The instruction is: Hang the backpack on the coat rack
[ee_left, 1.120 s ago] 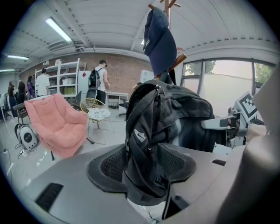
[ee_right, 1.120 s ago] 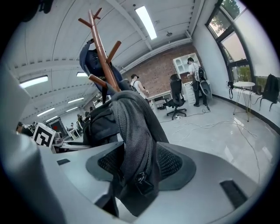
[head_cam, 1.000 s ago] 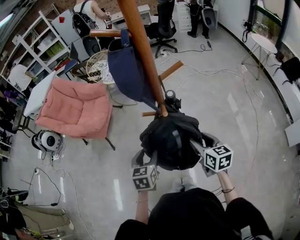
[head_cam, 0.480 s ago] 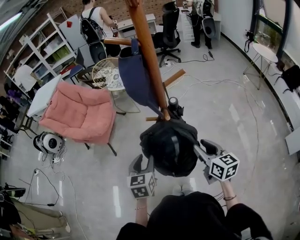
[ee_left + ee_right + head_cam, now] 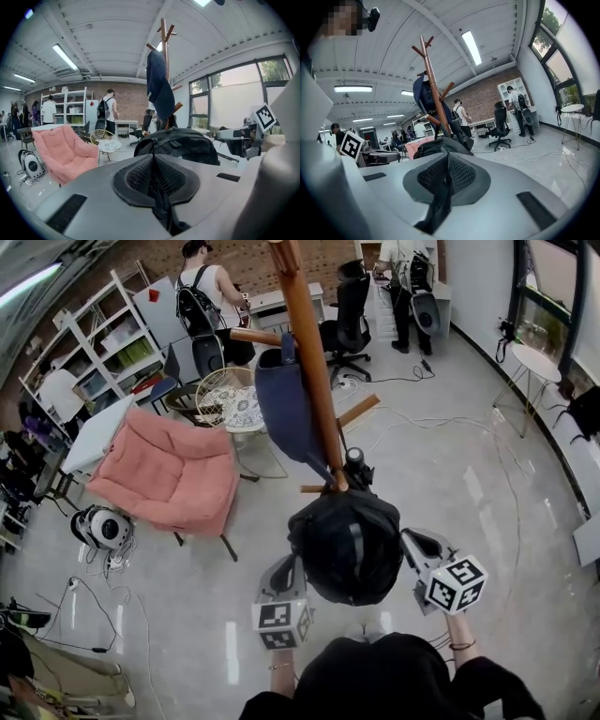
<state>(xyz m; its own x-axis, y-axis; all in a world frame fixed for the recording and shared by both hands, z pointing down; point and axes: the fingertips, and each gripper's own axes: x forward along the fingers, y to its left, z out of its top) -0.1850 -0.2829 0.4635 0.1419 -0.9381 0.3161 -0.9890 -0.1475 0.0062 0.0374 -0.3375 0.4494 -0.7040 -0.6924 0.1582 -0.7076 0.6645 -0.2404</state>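
A black backpack (image 5: 347,545) hangs between my two grippers, just in front of the wooden coat rack pole (image 5: 309,362). Its top sits close under a low peg (image 5: 319,488). My left gripper (image 5: 289,570) is at the bag's left side; its jaws are closing, and the pads (image 5: 136,176) pinch a black strap of the backpack (image 5: 180,143). My right gripper (image 5: 417,545) is at the bag's right side, shut on another black strap, with the backpack (image 5: 438,146) just beyond its pads (image 5: 461,176). A navy garment (image 5: 286,409) hangs on an upper peg.
A pink padded chair (image 5: 173,470) and a round wire table (image 5: 232,399) stand left of the rack. An office chair (image 5: 347,320) and people (image 5: 202,296) are behind it. Cables (image 5: 441,418) lie on the floor, and a white side table (image 5: 534,362) stands at right.
Both grippers and the backpack have risen a little toward the rack's low peg. The head view has tilted up, showing more of the room behind.
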